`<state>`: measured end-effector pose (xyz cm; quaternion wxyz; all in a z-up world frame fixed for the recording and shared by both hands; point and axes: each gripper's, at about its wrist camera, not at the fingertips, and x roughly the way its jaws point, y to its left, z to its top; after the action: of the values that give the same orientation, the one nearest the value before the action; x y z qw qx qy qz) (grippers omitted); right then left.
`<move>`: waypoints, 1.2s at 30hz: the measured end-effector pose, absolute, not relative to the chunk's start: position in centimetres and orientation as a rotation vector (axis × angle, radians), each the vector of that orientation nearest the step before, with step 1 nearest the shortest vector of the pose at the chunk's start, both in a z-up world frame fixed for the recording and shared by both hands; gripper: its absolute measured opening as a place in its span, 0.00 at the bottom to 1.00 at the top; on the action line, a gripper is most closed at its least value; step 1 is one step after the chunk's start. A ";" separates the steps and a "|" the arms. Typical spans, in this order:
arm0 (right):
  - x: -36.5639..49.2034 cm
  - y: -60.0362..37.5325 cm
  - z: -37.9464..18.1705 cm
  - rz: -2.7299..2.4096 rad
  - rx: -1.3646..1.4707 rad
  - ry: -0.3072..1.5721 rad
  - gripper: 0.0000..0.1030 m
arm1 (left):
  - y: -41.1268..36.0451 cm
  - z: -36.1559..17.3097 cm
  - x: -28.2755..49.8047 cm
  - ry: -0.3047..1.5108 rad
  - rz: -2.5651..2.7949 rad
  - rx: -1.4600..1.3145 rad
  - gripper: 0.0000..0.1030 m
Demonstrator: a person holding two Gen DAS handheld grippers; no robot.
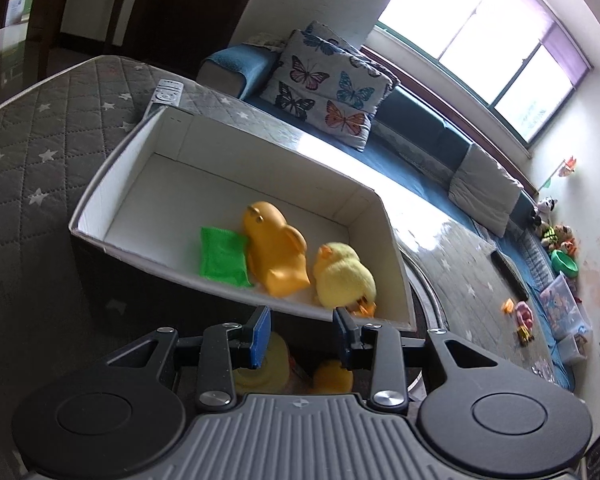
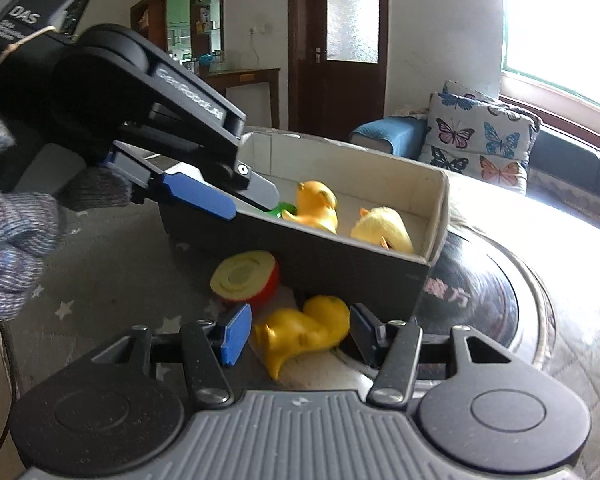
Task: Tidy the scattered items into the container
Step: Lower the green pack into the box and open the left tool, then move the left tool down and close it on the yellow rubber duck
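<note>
We see the surface [image 1: 40, 152], covered with a grey quilted cloth dotted with white stars, carrying a large open box [image 1: 100, 216] with dark outer walls and a white inside, which sits tilted in both views. To the far right stands a blue sofa [image 1: 416, 120] with a butterfly cushion [image 1: 324, 92] under a bright window. Inside the box, towards its near end, lie a green cloth pouch [image 1: 222, 258] on the left, an orange rubber toy [image 1: 274, 252] touching it, and a fluffy yellow chick [image 1: 342, 276] just to the right. Outside the box, against its near wall, we find a toy onion half [image 2: 246, 278] with a red skin and, just right of it, a yellow rubber duck [image 2: 304, 330] on its side. The right hand-held gripper [image 2: 298, 334] hangs low over that duck, its blue pads [image 2: 236, 334] standing clear on either side of the toy, so it is released and grips nothing. The left hand-held gripper [image 1: 300, 336], held by a hand in a knitted glove [image 2: 12, 240], reaches to the box's near left rim; its jaws stand partly apart, one blue finger [image 2: 198, 198] lying against the outside of the wall, but we cannot tell whether they pinch that wall. A remote control [image 1: 166, 94] lies on the surface beyond the box's far end.
</note>
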<state>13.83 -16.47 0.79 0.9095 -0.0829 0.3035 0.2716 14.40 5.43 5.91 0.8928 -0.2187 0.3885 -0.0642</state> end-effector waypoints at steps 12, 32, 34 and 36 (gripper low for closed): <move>14.0 -16.8 -1.1 0.543 -0.126 0.683 0.60 | 4.1 4.0 13.3 0.868 -0.176 -0.472 0.36; 14.3 -18.1 -1.8 0.445 -0.130 0.737 0.60 | 1.8 2.7 15.5 0.947 -0.217 -0.441 0.36; 14.3 -18.6 -1.5 0.437 -0.121 0.738 0.60 | 1.6 2.5 15.8 0.955 -0.213 -0.435 0.36; 14.2 -18.9 -1.3 0.443 -0.112 0.738 0.60 | 1.3 2.3 16.1 0.965 -0.206 -0.433 0.36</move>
<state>14.23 -18.85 -1.27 0.9072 -0.0545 0.3576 0.2147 16.06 1.33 2.31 0.8585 -0.2060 0.4593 -0.0979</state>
